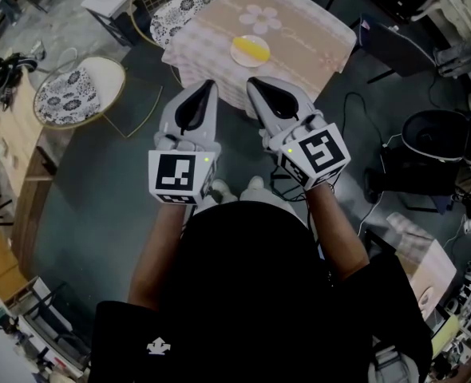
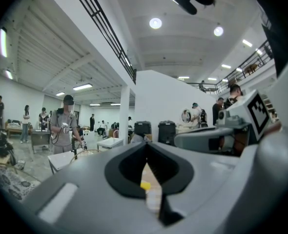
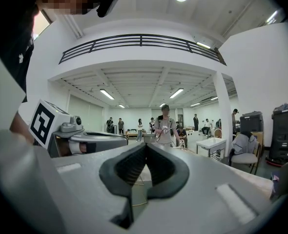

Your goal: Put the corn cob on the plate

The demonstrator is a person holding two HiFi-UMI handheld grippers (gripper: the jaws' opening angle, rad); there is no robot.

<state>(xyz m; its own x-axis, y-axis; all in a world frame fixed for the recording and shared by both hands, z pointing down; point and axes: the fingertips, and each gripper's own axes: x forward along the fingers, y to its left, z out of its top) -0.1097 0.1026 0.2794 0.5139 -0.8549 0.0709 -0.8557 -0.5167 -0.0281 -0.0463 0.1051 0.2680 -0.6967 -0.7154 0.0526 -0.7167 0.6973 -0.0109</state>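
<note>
A yellow corn cob [image 1: 252,49] lies on a small white plate [image 1: 239,57] in the middle of a table under a pink cloth [image 1: 299,30], seen in the head view. Both grippers are held level in front of the person, short of the table's near edge. My left gripper [image 1: 210,84] and my right gripper [image 1: 251,82] are both shut, with nothing between their pads. In the left gripper view the jaws [image 2: 146,146] meet at the tips, and a bit of the yellow cob [image 2: 145,185] shows through the slot below. The right gripper [image 3: 145,147] is empty too.
Two round chairs with patterned cushions stand left of the table [image 1: 80,94] and behind it [image 1: 176,10]. A black bin [image 1: 437,138] and cables [image 1: 355,106] lie on the floor to the right. Wooden shelving [image 1: 4,182] lines the left. People stand far off in the hall [image 3: 166,123].
</note>
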